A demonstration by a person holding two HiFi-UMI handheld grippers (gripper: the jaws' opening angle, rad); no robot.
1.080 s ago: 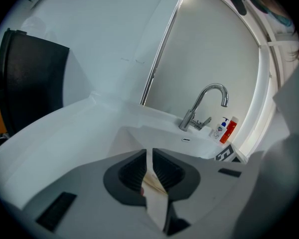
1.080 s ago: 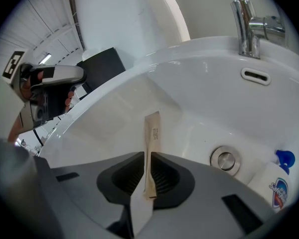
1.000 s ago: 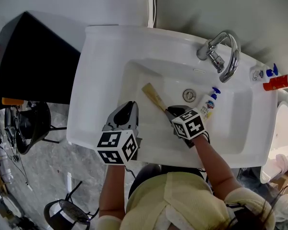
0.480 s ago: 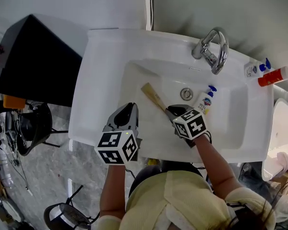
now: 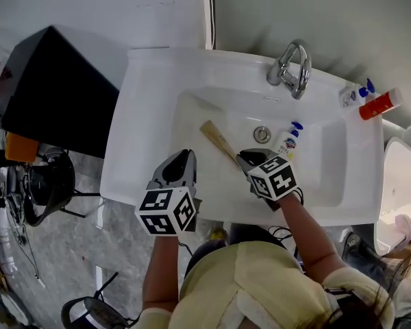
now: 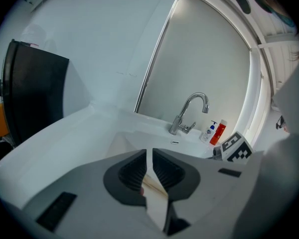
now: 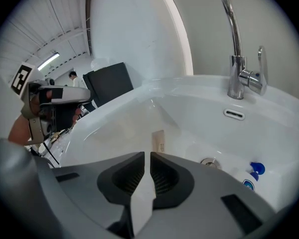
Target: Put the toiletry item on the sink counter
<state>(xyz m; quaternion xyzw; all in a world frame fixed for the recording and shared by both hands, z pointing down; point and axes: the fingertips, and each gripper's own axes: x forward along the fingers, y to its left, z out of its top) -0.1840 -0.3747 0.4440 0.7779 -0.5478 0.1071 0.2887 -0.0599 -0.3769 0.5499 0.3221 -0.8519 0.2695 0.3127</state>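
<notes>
A flat tan box [image 5: 219, 141] lies slantwise in the white sink basin [image 5: 192, 115], and also shows in the right gripper view as the tan box [image 7: 158, 140]. A white bottle with a blue cap [image 5: 286, 141] lies near the drain [image 5: 262, 134]. My right gripper [image 5: 244, 157] hovers at the box's near end, jaws closed to a thin slit [image 7: 148, 156]; that end is hidden behind them. My left gripper [image 5: 186, 153] is shut over the basin's front left [image 6: 150, 153], holding nothing.
A chrome faucet [image 5: 288, 70] stands at the back of the sink. A white pump bottle [image 5: 349, 94] and a red tube [image 5: 380, 103] rest on the counter's right back corner. A black cabinet [image 5: 48, 88] stands to the left.
The head camera has shifted, so the sink sits a little lower and further left in view. Both grippers, the box and the bottle keep their places relative to the sink.
</notes>
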